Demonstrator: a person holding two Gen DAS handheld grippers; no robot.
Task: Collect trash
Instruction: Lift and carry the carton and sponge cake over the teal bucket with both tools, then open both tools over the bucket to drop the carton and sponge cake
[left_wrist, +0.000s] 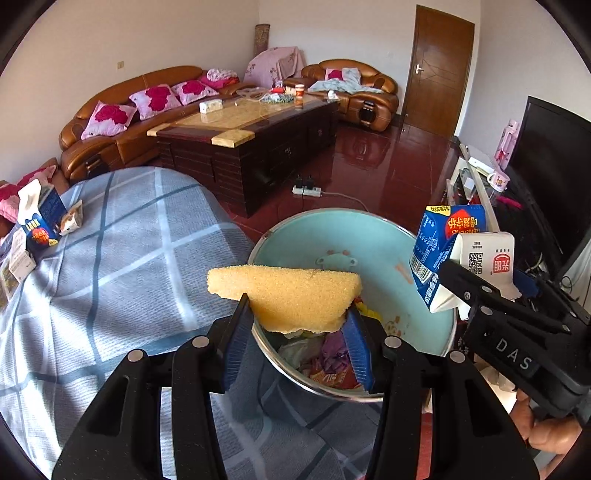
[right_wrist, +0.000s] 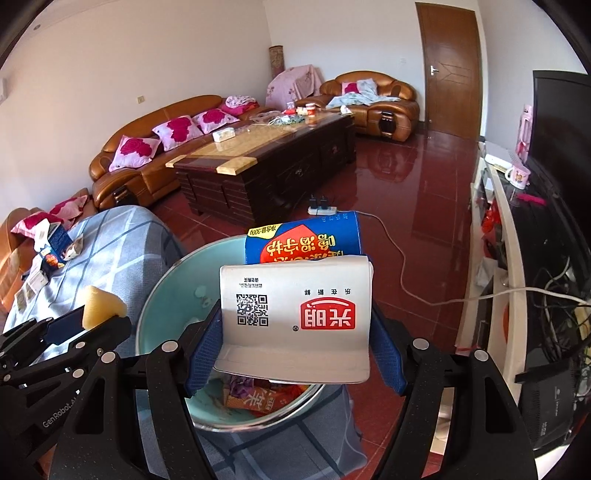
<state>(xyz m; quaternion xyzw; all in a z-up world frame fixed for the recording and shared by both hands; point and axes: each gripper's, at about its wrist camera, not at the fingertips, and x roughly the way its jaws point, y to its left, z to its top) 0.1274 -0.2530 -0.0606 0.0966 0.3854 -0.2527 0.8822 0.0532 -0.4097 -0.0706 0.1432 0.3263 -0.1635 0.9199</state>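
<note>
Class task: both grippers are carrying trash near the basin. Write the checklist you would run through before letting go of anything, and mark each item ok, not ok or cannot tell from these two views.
1. Left gripper grips the yellow sponge between its blue pads: ok.
2. Right gripper grips the milk carton on both sides: ok.
3. Sponge is over the basin opening: ok in the left wrist view.
4. Carton is fully over the basin: cannot tell; it hides the far rim in the right wrist view.
5. Basin has room above the wrappers already inside: ok.
6. Grippers clear of each other: ok, a gap shows.
</note>
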